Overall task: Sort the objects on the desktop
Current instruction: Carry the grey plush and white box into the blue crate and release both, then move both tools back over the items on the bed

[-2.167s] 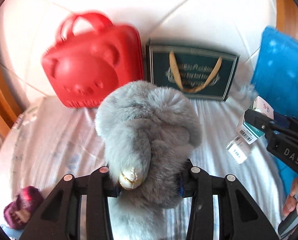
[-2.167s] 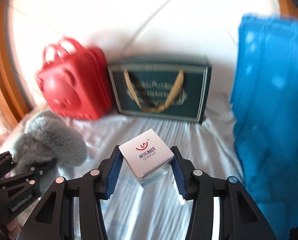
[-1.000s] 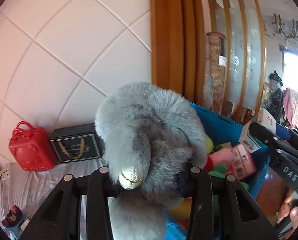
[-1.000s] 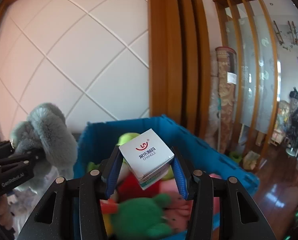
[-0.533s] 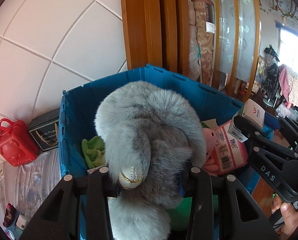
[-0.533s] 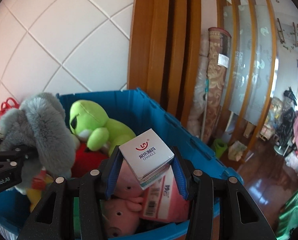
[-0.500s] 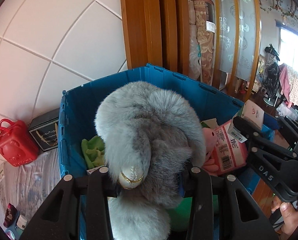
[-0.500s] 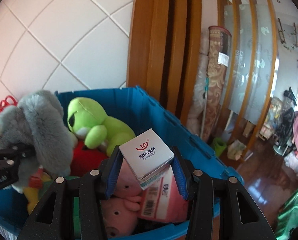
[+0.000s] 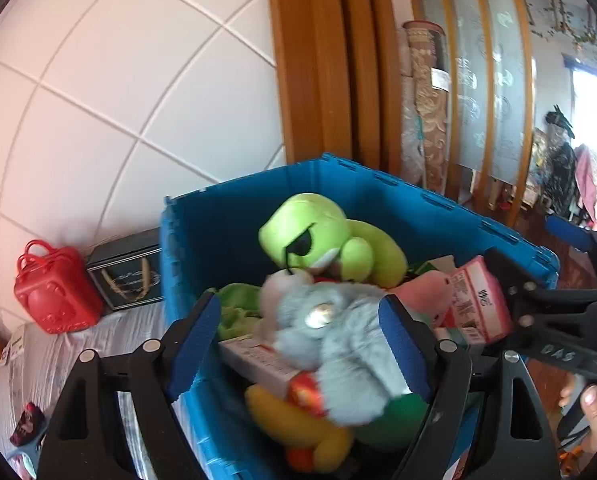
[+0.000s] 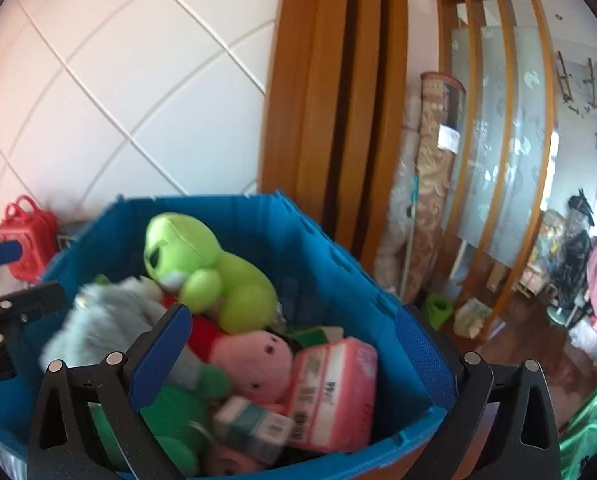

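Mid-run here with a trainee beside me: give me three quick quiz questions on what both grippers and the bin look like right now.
1. True or false: the left gripper is clamped on the grey plush toy.
2. Multiple choice: the small white-and-teal box lies (A) between the right gripper's fingers, (B) in the blue bin beside the pink package, (C) on the white cloth.
3. Fill in: the plush highest on the pile is the lime-green ____.

Key:
1. False; its fingers are spread and the toy lies on the pile.
2. B; the right gripper is open and holds nothing.
3. frog.
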The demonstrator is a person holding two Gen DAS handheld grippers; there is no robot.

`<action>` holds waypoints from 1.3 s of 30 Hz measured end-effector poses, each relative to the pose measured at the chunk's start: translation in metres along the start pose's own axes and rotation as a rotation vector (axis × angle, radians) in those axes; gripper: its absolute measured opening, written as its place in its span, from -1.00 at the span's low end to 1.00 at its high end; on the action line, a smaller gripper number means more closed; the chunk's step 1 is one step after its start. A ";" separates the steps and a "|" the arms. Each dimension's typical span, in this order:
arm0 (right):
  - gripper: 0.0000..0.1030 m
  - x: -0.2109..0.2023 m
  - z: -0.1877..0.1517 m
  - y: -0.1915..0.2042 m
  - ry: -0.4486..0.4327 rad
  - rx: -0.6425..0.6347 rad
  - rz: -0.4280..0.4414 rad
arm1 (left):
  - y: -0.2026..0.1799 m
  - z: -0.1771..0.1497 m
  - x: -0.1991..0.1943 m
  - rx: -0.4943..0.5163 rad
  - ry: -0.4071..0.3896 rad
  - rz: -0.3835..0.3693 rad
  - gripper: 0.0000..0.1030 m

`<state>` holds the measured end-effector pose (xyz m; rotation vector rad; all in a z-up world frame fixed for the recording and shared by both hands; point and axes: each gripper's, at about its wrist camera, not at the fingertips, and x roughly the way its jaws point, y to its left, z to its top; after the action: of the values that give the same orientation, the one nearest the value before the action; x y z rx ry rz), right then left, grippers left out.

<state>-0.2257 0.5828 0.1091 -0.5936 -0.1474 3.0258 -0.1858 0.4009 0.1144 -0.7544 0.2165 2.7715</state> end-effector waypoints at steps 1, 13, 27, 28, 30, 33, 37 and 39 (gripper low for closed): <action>1.00 -0.007 0.003 0.004 -0.017 0.008 0.025 | 0.008 -0.002 -0.004 -0.008 -0.006 0.014 0.58; 1.00 -0.061 0.030 0.110 -0.136 -0.005 0.307 | 0.165 -0.075 -0.061 -0.207 0.033 0.252 0.58; 1.00 -0.082 0.020 0.380 0.000 -0.172 0.664 | 0.393 -0.223 -0.142 -0.450 0.202 0.485 0.58; 1.00 -0.079 0.014 0.398 0.026 -0.184 0.681 | 0.410 -0.235 -0.146 -0.471 0.218 0.500 0.58; 1.00 -0.066 -0.006 0.455 0.108 -0.217 0.724 | 0.443 -0.263 -0.156 -0.506 0.254 0.532 0.58; 1.00 -0.049 -0.036 0.523 0.210 -0.254 0.771 | 0.484 -0.302 -0.161 -0.536 0.310 0.564 0.58; 1.00 -0.030 -0.076 0.595 0.342 -0.278 0.823 | 0.530 -0.352 -0.156 -0.596 0.410 0.582 0.58; 1.00 -0.024 -0.090 0.623 0.395 -0.298 0.845 | 0.550 -0.372 -0.149 -0.636 0.444 0.586 0.58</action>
<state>-0.1909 -0.0306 -0.0299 -1.6259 -0.4246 3.5714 -0.0425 -0.2341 -0.0854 -1.7010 -0.4691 3.1891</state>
